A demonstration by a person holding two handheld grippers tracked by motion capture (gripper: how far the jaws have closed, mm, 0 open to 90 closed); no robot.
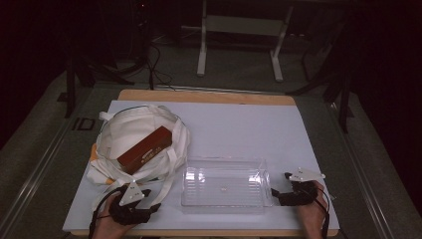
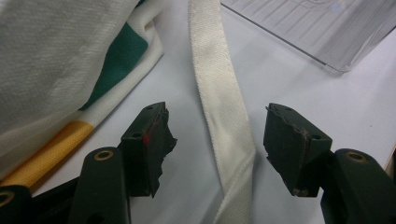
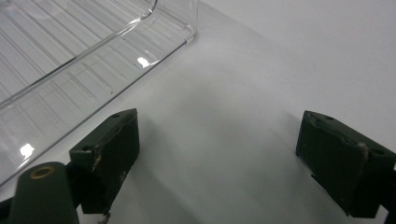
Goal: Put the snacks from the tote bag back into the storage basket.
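Note:
A white cloth tote bag [image 1: 128, 125] lies at the table's left with a long brown box [image 1: 145, 149] resting in its open mouth. My left gripper [image 1: 152, 198] sits just in front of the bag, near the table's front edge. In the left gripper view, my left gripper [image 2: 217, 116] is open and the bag's white strap [image 2: 212, 70] runs along the table between its jaws, untouched by the pads. The bag's cloth [image 2: 56, 56] shows green and yellow print. My right gripper [image 1: 279, 184] rests open beside the right end of a clear plastic tray [image 1: 189, 199], with bare table between its jaws [image 3: 217, 140].
The clear tray [image 3: 70, 56] is empty and lies at the front middle of the white table cover [image 1: 239, 124]. A corner of the tray [image 2: 322, 32] lies beyond the strap. Past the table's far edge, a white stand's legs [image 1: 201, 50] rest on the dark floor.

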